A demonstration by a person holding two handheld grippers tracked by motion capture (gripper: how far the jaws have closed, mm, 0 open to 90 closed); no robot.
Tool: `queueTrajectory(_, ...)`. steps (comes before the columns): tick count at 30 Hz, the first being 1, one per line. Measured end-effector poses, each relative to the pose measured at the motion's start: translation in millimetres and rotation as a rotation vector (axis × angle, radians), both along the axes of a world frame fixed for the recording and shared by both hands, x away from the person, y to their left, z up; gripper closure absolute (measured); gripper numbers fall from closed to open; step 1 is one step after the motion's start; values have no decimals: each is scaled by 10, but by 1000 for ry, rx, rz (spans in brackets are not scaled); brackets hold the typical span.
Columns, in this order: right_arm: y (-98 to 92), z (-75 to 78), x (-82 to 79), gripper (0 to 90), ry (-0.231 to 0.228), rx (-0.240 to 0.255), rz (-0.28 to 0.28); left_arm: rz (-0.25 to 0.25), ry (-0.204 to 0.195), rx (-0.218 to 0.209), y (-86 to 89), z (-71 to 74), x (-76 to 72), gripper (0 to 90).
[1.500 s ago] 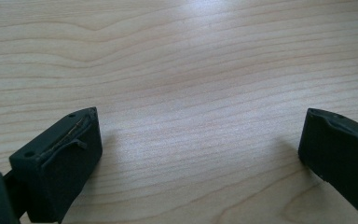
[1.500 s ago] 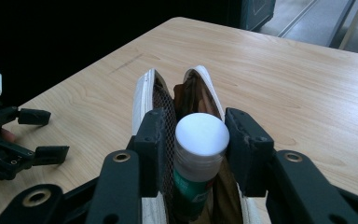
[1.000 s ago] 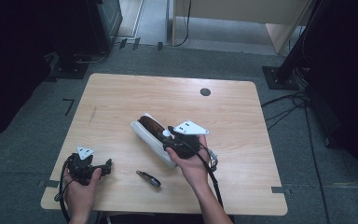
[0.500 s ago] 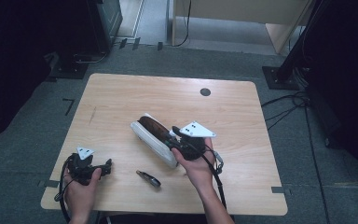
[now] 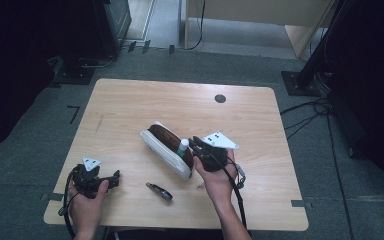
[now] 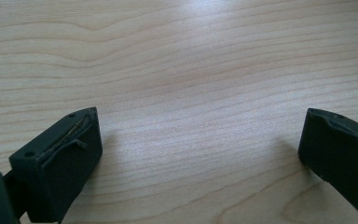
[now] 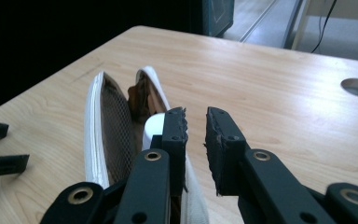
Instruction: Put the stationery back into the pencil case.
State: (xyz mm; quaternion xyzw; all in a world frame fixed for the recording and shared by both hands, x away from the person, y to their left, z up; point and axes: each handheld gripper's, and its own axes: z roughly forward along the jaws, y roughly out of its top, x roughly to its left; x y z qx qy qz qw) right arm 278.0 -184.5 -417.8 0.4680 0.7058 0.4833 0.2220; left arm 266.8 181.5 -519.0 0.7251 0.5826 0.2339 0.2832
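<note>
An open white pouch [image 5: 161, 146] with a brown inside lies slantwise in the middle of the table. A green tube with a white cap [image 5: 183, 146] stands in its near end, and the cap [image 7: 153, 126] shows beside my left jaw. My right gripper [image 5: 192, 143] is at that end of the pouch [image 7: 98, 116]. Its jaws have just been closing and now stand a narrow gap apart [image 7: 196, 126]. Bare table shows between the pads, and the pouch's wall runs under the left jaw. My left gripper [image 5: 114, 176] rests near the front left corner, open wide [image 6: 200, 144] over bare wood.
A small dark object [image 5: 160, 191] lies on the table between the two hands, close to the front edge. A round cable hole [image 5: 220, 98] sits at the back of the wooden table [image 5: 130, 105]. Dark equipment stands on the floor around.
My right gripper has edged slightly to the right at the pouch's near end. The left hand and its gripper have not moved.
</note>
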Motion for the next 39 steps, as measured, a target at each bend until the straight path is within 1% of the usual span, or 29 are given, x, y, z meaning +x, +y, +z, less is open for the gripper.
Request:
queueTrajectory(5, 107, -16, 48, 770, 6, -6, 21, 1, -1, -1, -1, 0, 0, 0)
queueTrajectory(11, 259, -1, 124, 761, 6, -16, 63, 0, -1, 0, 0, 0, 1, 0)
queueTrajectory(17, 257, 11, 90, 759, -7, -7, 70, -2, -1, -1, -2, 0, 1, 0)
queueTrajectory(21, 209, 50, 10, 751, -20, 8, 77, -3, 0, -1, -2, 0, 1, 0)
queueTrajectory(24, 145, 79, -88, 746, -28, 20, 86, -3, 0, -1, -2, 0, 0, 0)
queueTrajectory(27, 75, 73, -180, 746, -30, 31, 92, -4, 1, 1, -1, 1, 0, 0)
queueTrajectory(33, -36, -6, -396, 745, -27, 54, 107, -3, 0, 1, -4, 0, 1, 0)
queueTrajectory(39, -54, -134, -561, 741, -8, 59, 131, -3, -1, 1, -4, 0, 1, 0)
